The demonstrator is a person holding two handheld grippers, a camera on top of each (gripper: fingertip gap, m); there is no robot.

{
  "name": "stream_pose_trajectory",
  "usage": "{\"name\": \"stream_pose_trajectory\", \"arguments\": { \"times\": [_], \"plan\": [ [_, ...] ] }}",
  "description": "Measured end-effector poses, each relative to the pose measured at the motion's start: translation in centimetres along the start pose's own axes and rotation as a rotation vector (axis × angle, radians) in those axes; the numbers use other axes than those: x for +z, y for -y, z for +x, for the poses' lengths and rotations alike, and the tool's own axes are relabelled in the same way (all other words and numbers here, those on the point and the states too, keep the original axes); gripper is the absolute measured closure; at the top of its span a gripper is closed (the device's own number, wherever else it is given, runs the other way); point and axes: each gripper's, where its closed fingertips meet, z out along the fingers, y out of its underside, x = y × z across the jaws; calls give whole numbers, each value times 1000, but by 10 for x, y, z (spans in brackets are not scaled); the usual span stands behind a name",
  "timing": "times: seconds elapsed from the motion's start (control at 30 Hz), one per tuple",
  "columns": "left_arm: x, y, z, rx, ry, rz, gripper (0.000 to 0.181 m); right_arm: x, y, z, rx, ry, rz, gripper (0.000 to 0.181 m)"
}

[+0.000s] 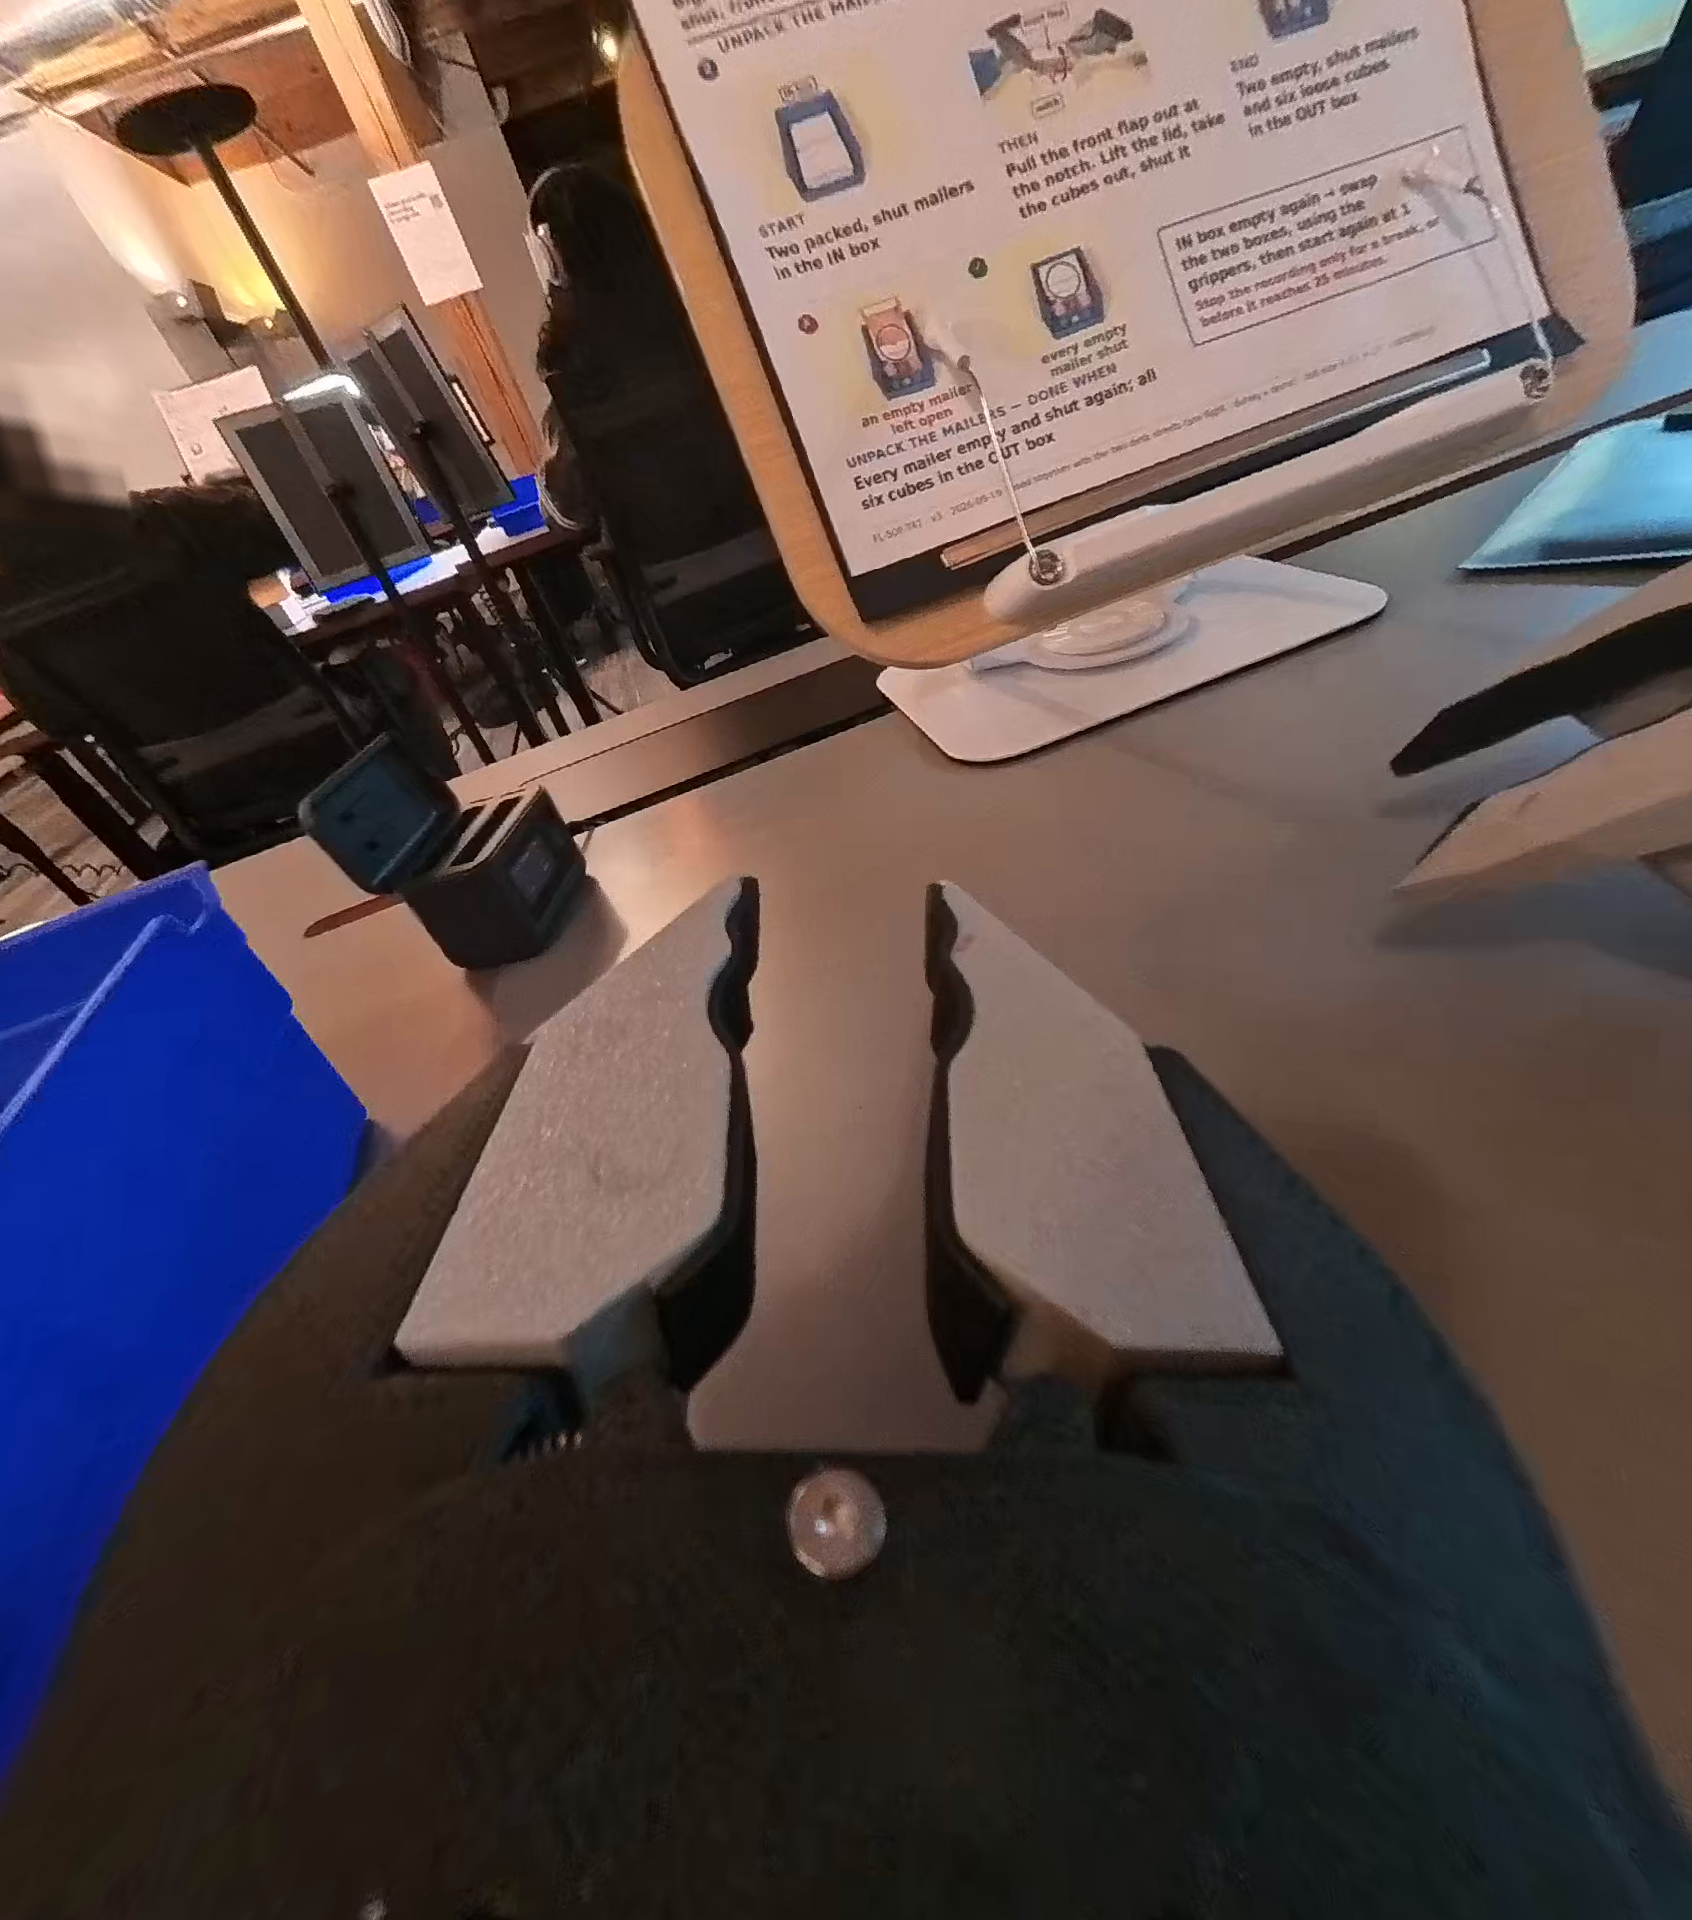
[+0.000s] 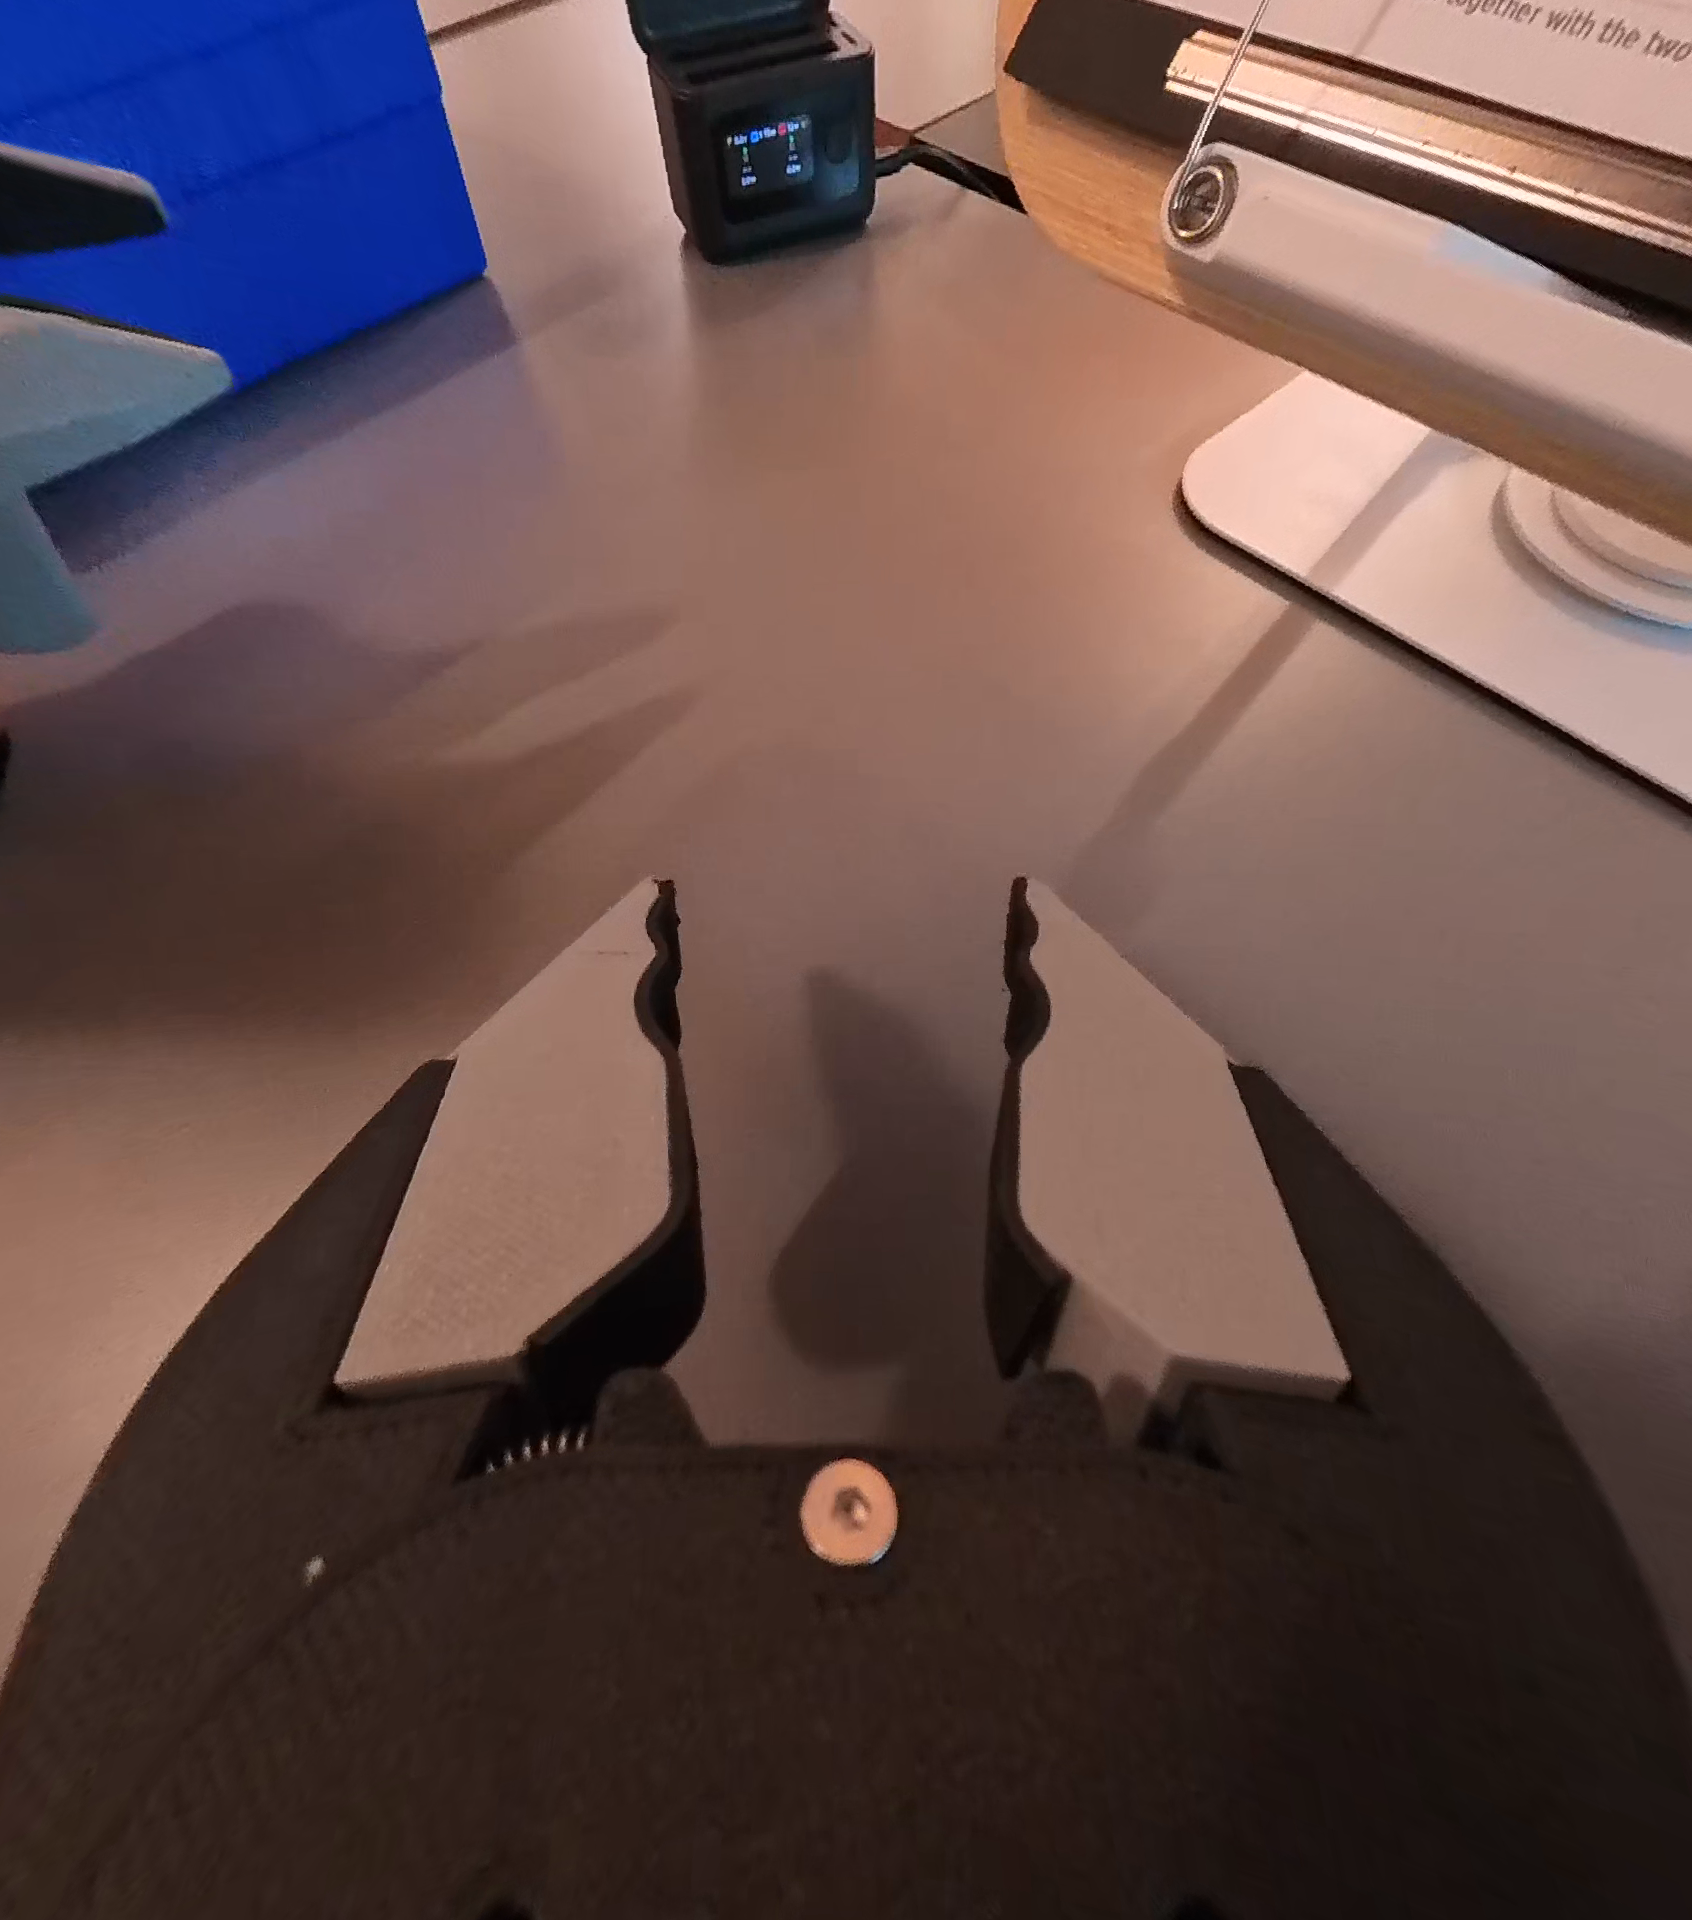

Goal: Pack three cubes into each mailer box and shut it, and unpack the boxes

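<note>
Left wrist view: my left gripper [image 1: 837,914] has matte grey wedge fingers with wavy black inner pads, set in a grainy black body; they stand apart with nothing between them, over the smooth grey-brown tabletop [image 1: 1081,831]. The glossy blue plastic bin [image 1: 94,1143] lies at nine o'clock, just beside my claw. At eleven o'clock stands a small black charger case with its lid flipped up [image 1: 468,862]. At one o'clock rises a printed instruction sheet in a rounded wooden frame on a white base [image 1: 1133,644]. No mailer box or cube shows here.

Right wrist view: my right gripper [image 2: 842,914] is likewise parted and empty above the bare table. The blue bin [image 2: 198,187] sits at eleven o'clock, well apart; the left gripper [image 2: 42,416] is blurred at ten o'clock.
</note>
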Motion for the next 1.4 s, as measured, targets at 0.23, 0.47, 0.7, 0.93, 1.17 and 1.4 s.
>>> {"name": "stream_pose_trajectory", "arguments": {
  "times": [0.23,0.47,0.7,0.93,1.17,1.4],
  "plan": [
    [-9,0,4,-37,-42,0,150,-1,2,-1,-1,8,14,121],
    [-35,6,73,-5,-352,-35,126,-6,6,-3,18,40,50,120],
    [-82,81,39,290,-456,-1,106,-7,2,-9,-17,59,32,121],
    [-60,26,-147,771,-248,-530,90,-6,-1,-13,-43,60,16,122],
    [-56,-96,-222,858,-302,-929,101,-4,-3,-15,-69,56,-2,123],
    [-29,-142,-242,920,-319,-1003,103,-3,-5,-17,-72,68,-14,123]
  ]
}}
